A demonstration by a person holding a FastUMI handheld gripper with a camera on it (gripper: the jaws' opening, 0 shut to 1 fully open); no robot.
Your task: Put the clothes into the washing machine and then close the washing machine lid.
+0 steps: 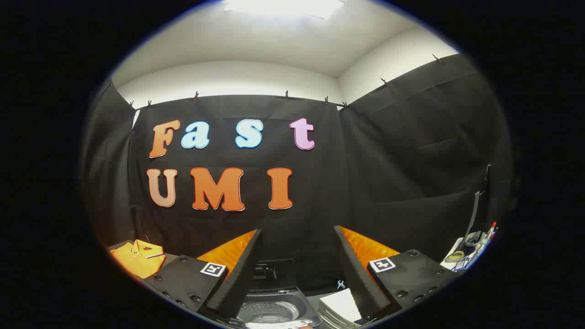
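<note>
Spread apart and empty, the hand-held gripper point(297, 269) hovers above the open washing machine point(269, 310), while an orange shirt point(137, 258) waits off to its left, unloaded.

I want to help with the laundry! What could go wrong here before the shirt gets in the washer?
1. The gripper is open and holds nothing, and the orange shirt lies off beside it, so it might grab only a corner and drop the shirt.
2. The washing machine opening sits low between the fingers, with its lid standing up behind. A sleeve might hang over the rim and block the lid.
</note>
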